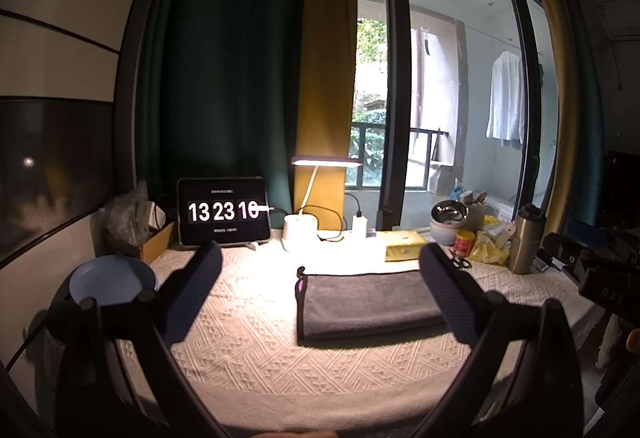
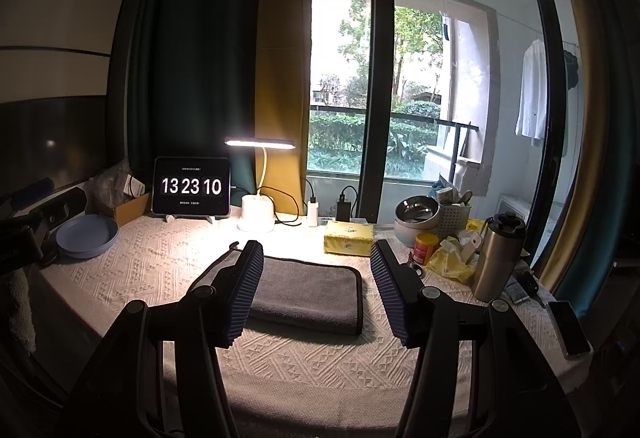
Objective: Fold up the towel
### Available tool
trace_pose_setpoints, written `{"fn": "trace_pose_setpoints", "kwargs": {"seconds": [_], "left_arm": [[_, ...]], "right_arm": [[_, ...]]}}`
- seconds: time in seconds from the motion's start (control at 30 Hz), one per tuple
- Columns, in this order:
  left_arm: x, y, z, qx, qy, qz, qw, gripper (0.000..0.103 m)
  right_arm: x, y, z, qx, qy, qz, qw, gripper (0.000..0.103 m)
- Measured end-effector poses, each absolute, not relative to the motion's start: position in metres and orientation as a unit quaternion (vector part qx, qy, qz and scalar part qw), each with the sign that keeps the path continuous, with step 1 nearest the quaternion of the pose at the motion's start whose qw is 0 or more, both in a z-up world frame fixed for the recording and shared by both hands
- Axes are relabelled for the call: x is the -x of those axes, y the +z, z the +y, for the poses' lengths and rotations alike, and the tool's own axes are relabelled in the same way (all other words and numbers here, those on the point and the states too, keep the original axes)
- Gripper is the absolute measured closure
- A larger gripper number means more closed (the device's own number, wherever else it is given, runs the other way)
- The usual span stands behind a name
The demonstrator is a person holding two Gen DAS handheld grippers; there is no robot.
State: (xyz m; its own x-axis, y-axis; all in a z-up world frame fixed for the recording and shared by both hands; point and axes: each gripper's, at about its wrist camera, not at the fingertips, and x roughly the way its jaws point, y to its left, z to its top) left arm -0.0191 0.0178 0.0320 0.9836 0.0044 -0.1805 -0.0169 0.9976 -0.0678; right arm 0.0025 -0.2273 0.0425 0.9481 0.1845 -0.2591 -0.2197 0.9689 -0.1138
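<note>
A grey towel (image 1: 366,304) lies folded into a flat rectangle on the white patterned tablecloth (image 1: 248,350), under the desk lamp. It also shows in the right wrist view (image 2: 308,294), dark trim along its right edge. My left gripper (image 1: 320,262) is open and empty, held above the table, near the towel's left part. My right gripper (image 2: 316,258) is open and empty, raised above the towel's near side. Neither touches the towel.
A tablet clock (image 2: 191,186) and lit desk lamp (image 2: 260,174) stand at the back. A blue bowl (image 2: 86,236) sits left. A yellow tissue pack (image 2: 348,238), metal flask (image 2: 498,256), red can (image 2: 425,247), basket and phone (image 2: 570,328) crowd the right.
</note>
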Motion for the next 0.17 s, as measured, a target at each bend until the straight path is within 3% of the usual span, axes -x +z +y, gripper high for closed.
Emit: {"fn": "trace_pose_setpoints", "kwargs": {"seconds": [0.17], "left_arm": [[0.0156, 0.0277, 0.0163, 0.035, 0.003, 0.088, 0.995, 0.003]], "right_arm": [[-0.0059, 0.0357, -0.225, 0.072, 0.107, 0.13, 0.983, 0.044]]}}
